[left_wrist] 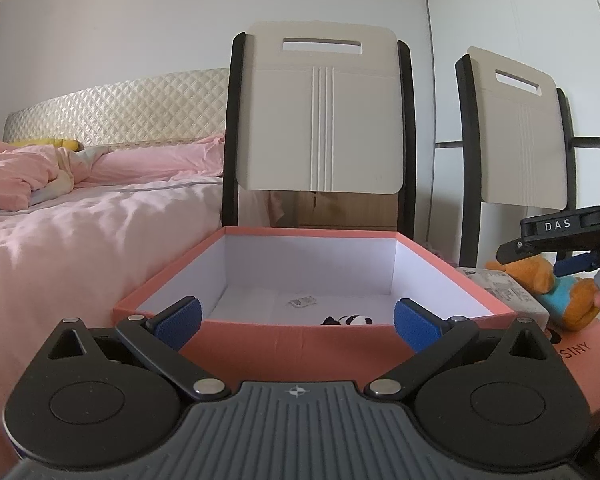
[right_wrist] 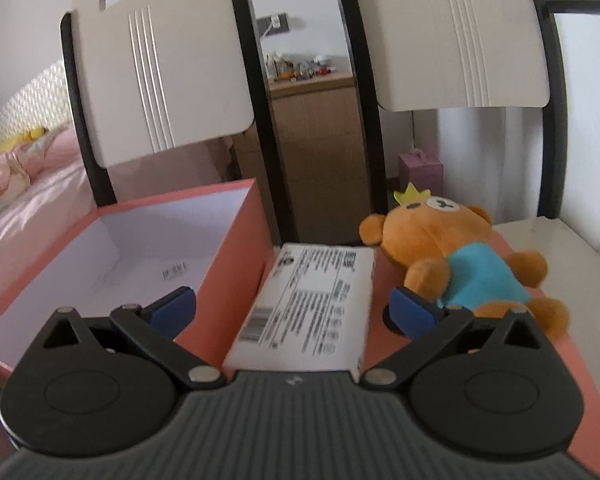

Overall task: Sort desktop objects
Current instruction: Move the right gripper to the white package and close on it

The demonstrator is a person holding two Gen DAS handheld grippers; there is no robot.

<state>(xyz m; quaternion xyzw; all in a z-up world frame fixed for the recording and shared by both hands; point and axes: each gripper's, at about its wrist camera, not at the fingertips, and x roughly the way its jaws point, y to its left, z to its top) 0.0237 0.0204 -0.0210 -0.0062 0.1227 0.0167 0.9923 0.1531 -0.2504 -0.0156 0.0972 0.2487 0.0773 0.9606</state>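
Note:
An open salmon-pink box (left_wrist: 300, 342) with a white inside stands in front of my left gripper (left_wrist: 298, 320), which is open at its near wall with nothing between the fingers. A small black-and-white panda toy (left_wrist: 350, 321) and a small label lie on the box floor. In the right wrist view the same box (right_wrist: 242, 240) sits at the left. Beside it lie a white printed carton (right_wrist: 312, 304) and an orange plush bear (right_wrist: 460, 260) in a blue shirt, on the pink lid (right_wrist: 380, 280). My right gripper (right_wrist: 296, 308) is open, fingers on either side of the carton's near half.
Two white chair backs (left_wrist: 320, 112) (left_wrist: 520, 128) with black frames stand behind the box. A bed with pink bedding (left_wrist: 80, 220) is at the left. A wooden cabinet (right_wrist: 312, 132) with small items shows between the chairs, and a purple box (right_wrist: 420, 170) is on the floor.

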